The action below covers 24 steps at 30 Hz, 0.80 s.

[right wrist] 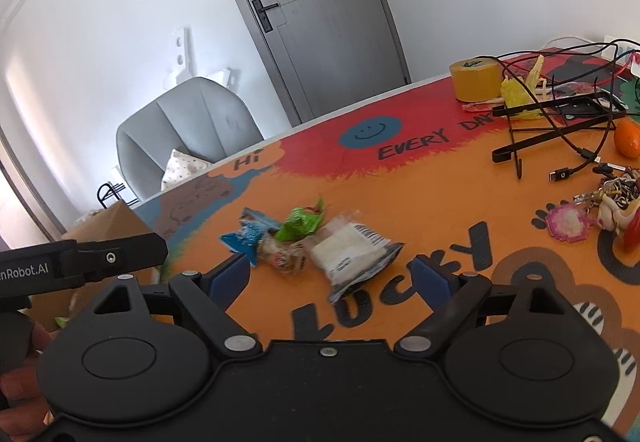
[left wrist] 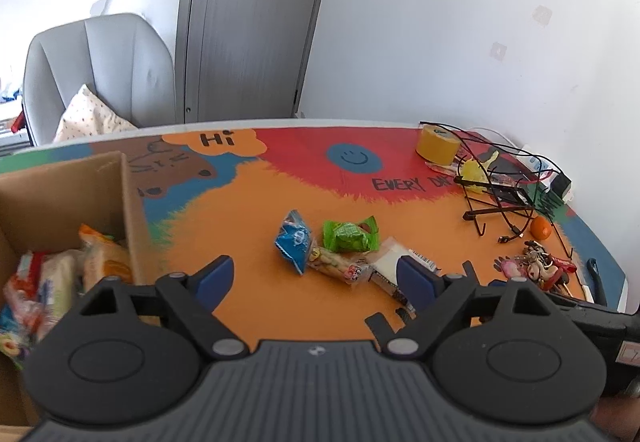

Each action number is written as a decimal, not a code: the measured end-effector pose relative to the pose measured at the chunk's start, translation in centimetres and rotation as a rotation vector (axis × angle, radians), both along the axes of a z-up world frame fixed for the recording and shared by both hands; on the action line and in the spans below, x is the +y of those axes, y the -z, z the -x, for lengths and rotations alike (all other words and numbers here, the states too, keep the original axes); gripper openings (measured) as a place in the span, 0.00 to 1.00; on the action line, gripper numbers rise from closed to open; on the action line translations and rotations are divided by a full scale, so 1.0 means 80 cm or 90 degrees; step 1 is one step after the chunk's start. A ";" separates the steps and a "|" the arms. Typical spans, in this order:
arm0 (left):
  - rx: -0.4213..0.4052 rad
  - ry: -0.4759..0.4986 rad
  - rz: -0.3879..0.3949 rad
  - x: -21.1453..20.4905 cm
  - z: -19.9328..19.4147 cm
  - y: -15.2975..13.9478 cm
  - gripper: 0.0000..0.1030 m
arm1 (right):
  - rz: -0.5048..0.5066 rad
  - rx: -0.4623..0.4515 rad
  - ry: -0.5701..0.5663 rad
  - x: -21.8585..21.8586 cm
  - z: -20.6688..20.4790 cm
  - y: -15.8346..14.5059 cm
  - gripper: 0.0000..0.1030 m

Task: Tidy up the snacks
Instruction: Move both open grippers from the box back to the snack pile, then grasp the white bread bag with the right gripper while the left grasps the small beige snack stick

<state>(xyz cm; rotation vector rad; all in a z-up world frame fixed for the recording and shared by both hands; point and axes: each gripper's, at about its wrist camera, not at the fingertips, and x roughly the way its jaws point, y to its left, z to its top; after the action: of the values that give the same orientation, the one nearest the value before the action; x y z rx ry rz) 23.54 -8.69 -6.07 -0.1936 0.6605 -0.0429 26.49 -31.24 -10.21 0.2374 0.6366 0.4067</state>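
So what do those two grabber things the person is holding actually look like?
Each hand-held gripper is matte black plastic: a ribbed grey-black body, two round disc-shaped housings, and angled link arms with silver pivot pins leading to two blue-padded fingers. That goes for the left hand-held gripper and the right hand-held gripper alike. White lettering runs along the left one's side, seen from the right camera. No cables or sleeves show.

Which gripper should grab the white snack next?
Probably the right gripper: the white snack lies between its open jaws. The left gripper is open too, nearer the box.
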 end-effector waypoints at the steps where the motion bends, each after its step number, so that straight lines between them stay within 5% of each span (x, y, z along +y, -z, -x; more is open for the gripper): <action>1: 0.001 0.001 0.003 -0.002 -0.003 0.002 0.85 | 0.000 0.003 -0.001 -0.002 -0.004 0.003 0.86; 11: 0.035 0.010 -0.007 -0.022 -0.051 0.030 0.75 | 0.018 0.027 -0.001 -0.006 -0.043 0.026 0.84; 24: 0.052 -0.037 -0.011 -0.018 -0.096 0.049 0.74 | 0.060 0.005 -0.052 0.018 -0.071 0.039 0.81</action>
<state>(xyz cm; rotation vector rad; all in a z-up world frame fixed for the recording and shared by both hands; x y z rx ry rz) 31.19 -10.10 -9.98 -0.1977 0.7367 0.0263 32.15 -29.77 -13.36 0.1233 0.6734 0.4535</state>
